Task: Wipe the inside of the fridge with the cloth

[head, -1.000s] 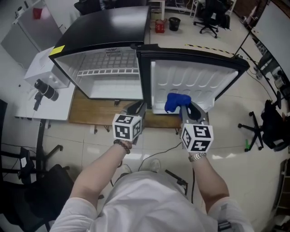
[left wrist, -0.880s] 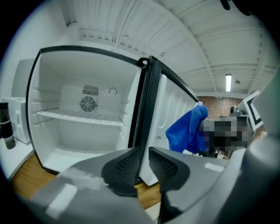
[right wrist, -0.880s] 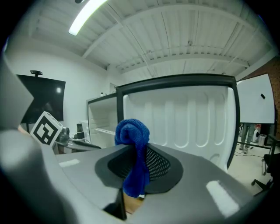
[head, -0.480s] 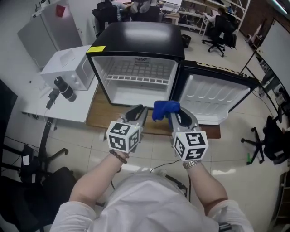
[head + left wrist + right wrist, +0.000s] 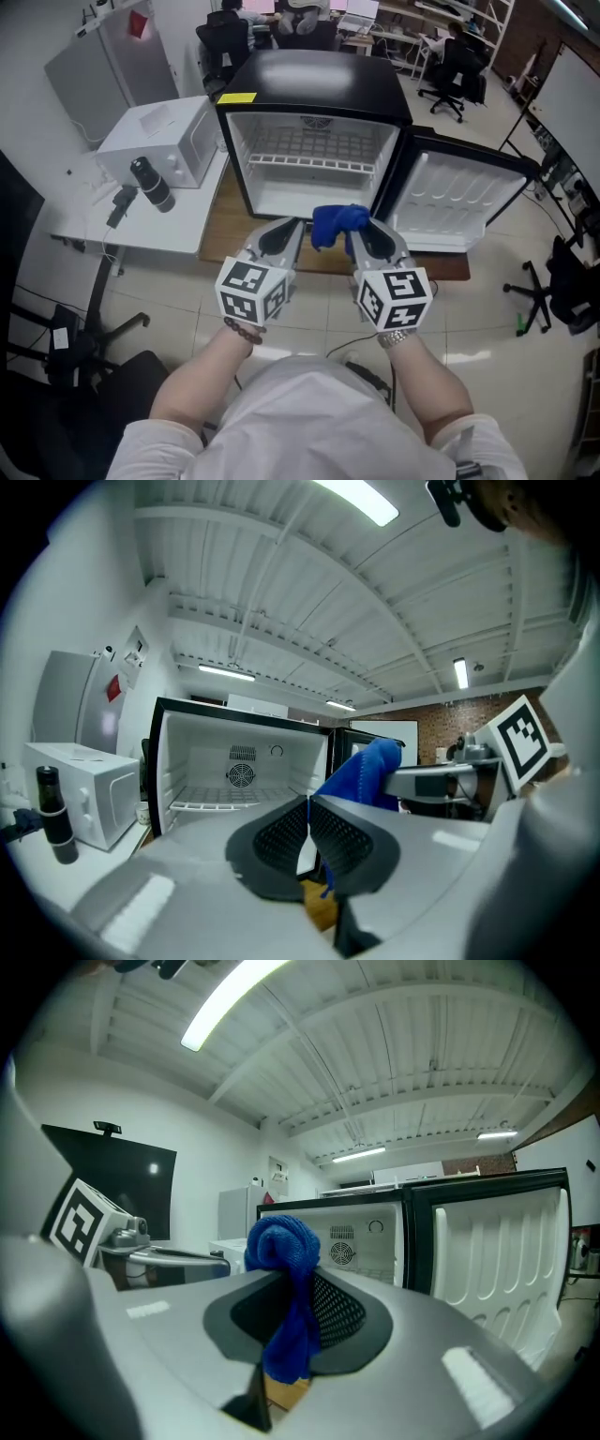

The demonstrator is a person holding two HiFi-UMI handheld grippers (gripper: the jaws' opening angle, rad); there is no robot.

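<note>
Blue cloth (image 5: 339,225) bunched up and gripped between the jaws of the right gripper (image 5: 367,246). Rounded wad above the pads, a loose tail hanging below them. Held just in front of the fridge (image 5: 317,75), outside its open cavity and clear of every wall.

Left gripper (image 5: 279,239) also just in front of the fridge, level with the right one and close beside it. Jaws clenched pad to pad, having just been closing, with nothing caught between them. In the left gripper view, only the cloth's blue edge (image 5: 361,775) past the pads, off to the side and not in their grip.

Black outside and white inside on the fridge, standing wide open. Door (image 5: 469,202) swung out to the fridge's right in the head view, its moulded white liner facing up. White wire shelf (image 5: 309,155) across the upper part of the cavity, bare white floor below it. Round fan grille (image 5: 241,775) in the fridge's back wall.

Wooden board (image 5: 220,225) under the fridge, jutting out at its front and left. White microwave (image 5: 159,141) just left of the fridge on a white bench (image 5: 122,230), with a dark upright bottle (image 5: 152,183) in front of the microwave. Office chairs and desks well behind the fridge.
</note>
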